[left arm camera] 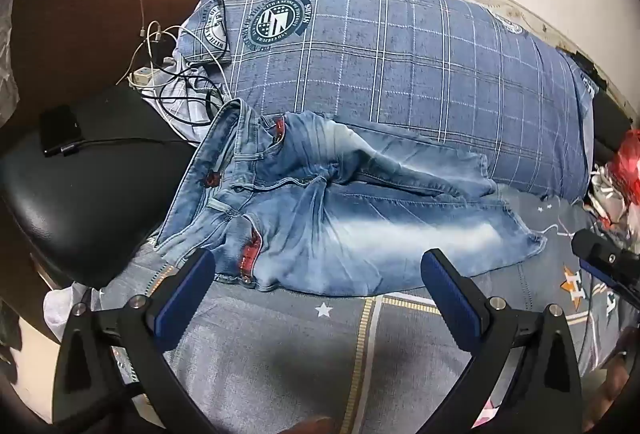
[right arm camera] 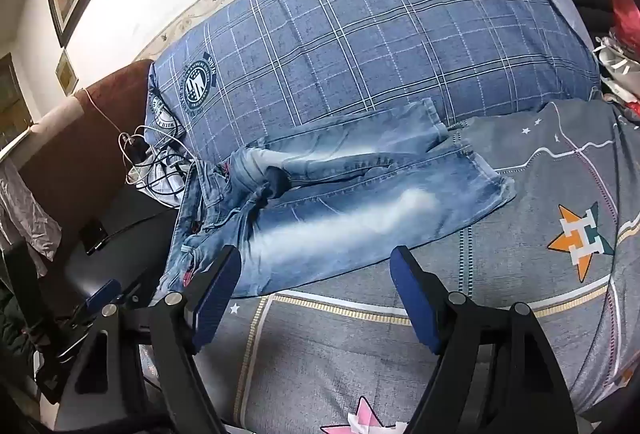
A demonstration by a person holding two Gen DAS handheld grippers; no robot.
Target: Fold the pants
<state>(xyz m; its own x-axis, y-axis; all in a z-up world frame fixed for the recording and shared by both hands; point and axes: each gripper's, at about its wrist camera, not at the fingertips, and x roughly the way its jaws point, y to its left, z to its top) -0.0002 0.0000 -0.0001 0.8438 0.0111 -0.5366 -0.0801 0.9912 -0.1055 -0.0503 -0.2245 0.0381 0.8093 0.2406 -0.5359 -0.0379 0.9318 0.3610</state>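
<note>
Bed (right arm camera: 540, 174) with grey star sheet, checked pillow (right arm camera: 380, 34) at far side. Jeans (left arm camera: 340, 218) spread flat just ahead of left tool (left arm camera: 318, 270) and right tool (right arm camera: 316, 266), both wide, empty. Fold seemingly not begun; next, likely a leg hem pinched, carried across.

Left gripper (left arm camera: 318, 274) and right gripper (right arm camera: 316, 270) hover side by side, blue-padded fingers (left arm camera: 188, 298) spread wide, both holding nothing.
</note>
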